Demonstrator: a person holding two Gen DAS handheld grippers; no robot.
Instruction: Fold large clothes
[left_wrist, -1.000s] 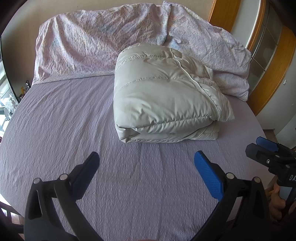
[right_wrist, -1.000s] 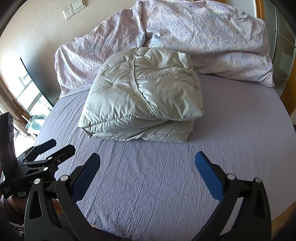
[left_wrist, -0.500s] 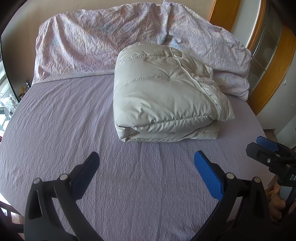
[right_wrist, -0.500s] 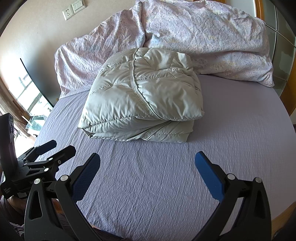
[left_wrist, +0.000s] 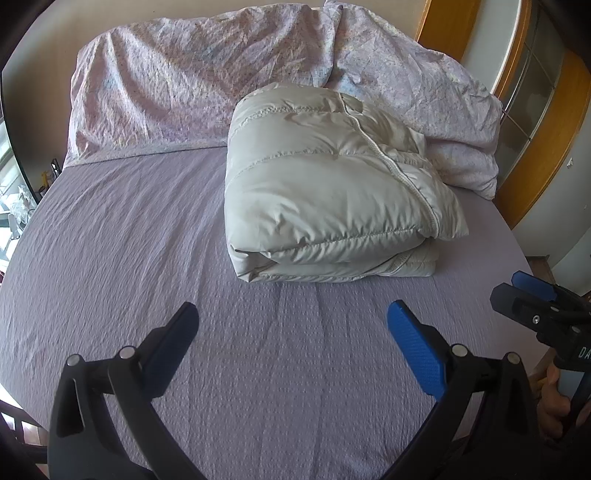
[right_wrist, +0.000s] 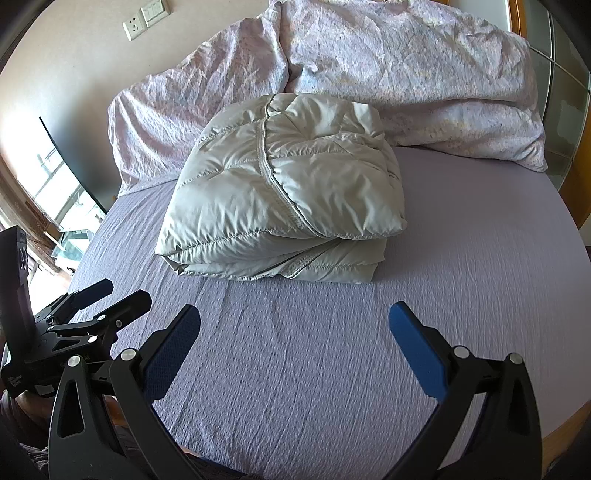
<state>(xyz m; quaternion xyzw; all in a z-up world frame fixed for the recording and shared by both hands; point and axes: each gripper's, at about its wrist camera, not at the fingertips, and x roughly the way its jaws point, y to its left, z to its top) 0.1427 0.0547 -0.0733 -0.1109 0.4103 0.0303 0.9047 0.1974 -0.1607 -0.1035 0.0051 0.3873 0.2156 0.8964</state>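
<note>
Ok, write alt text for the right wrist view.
A pale grey puffer jacket, folded into a thick bundle, lies on a lilac bed sheet in front of crumpled floral pillows. The open right gripper hovers over the sheet, holding nothing; the left gripper shows at the lower left.

place: home bedroom | landmark: bed (right_wrist: 461, 266) with lilac sheet | at its head: rumpled floral pillows (right_wrist: 424, 74) | on wall above pillows: socket and switch (right_wrist: 146, 18) | left of bed: window (right_wrist: 55, 192) | right of bed: wood-framed wardrobe doors (left_wrist: 535, 110)
</note>
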